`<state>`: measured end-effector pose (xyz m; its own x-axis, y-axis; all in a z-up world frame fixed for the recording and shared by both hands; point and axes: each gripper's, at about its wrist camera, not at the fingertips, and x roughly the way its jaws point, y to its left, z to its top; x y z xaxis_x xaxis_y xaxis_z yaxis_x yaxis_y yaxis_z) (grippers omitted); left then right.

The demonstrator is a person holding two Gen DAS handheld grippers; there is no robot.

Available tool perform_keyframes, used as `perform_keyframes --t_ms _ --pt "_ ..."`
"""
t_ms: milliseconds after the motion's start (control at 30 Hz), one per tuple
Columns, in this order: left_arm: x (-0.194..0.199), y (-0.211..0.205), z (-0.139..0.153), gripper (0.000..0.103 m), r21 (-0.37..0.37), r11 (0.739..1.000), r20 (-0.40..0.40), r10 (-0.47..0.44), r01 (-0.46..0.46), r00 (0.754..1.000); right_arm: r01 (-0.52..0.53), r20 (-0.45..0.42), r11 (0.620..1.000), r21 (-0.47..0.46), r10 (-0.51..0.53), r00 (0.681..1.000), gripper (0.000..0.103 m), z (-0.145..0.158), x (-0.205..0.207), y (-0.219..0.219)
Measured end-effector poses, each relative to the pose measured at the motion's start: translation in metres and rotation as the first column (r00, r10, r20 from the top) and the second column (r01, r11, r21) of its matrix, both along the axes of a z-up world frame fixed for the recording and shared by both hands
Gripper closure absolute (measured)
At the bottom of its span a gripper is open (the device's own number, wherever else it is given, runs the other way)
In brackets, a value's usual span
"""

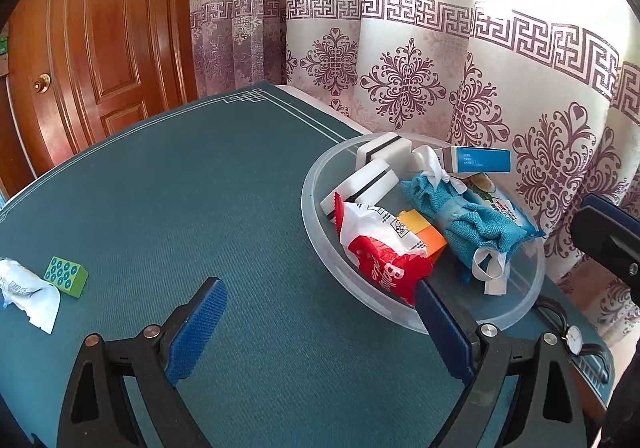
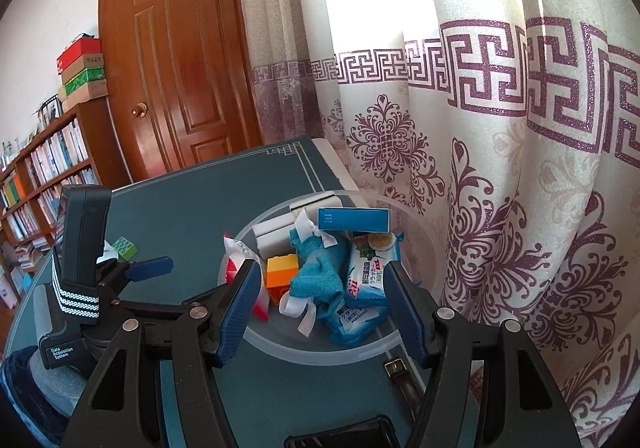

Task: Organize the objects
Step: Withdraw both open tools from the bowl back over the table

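From the left wrist I see my left gripper [image 1: 320, 312] spread wide and empty, over bare mat just left of the clear bowl [image 1: 320, 244]. The green block [image 1: 66, 274] lies well left of the bowl, beside a crumpled white wrapper [image 1: 28, 294], so I judge the left hand nearer.

From the right wrist, my right gripper [image 2: 320, 290] hangs half-spread and empty over the bowl [image 2: 420, 216]; the block [image 2: 125, 247], small, green and studded, sits far left of it.
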<state>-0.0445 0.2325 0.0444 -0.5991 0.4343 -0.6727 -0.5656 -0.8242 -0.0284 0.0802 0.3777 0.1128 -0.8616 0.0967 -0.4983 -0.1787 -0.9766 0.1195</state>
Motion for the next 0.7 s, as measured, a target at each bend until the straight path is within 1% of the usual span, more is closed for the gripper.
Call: perform_keyframes --t_ms 133,400,533,700 --pt "0.002 -0.009 0.003 0.003 0.015 1.000 0.000 0.017 -0.017 1.000 -0.016 0.009 1.000 -0.003 0.016 1.000 0.038 -0.002 -0.001 -0.007" --pt "0.000 -0.043 0.012 0.002 0.059 0.995 0.010 0.082 -0.083 0.997 -0.053 0.030 0.998 -0.017 0.054 0.998 0.038 -0.008 -0.003 -0.026" --pt "-0.005 -0.064 0.015 0.001 0.064 0.988 0.011 0.140 -0.141 0.990 -0.082 0.043 0.996 -0.019 0.083 0.996 0.037 -0.012 -0.004 -0.039" --pt "-0.012 -0.092 0.015 0.001 0.032 0.970 0.001 0.239 -0.239 0.971 -0.130 0.061 0.991 -0.018 0.131 0.990 0.037 -0.018 -0.008 -0.060"
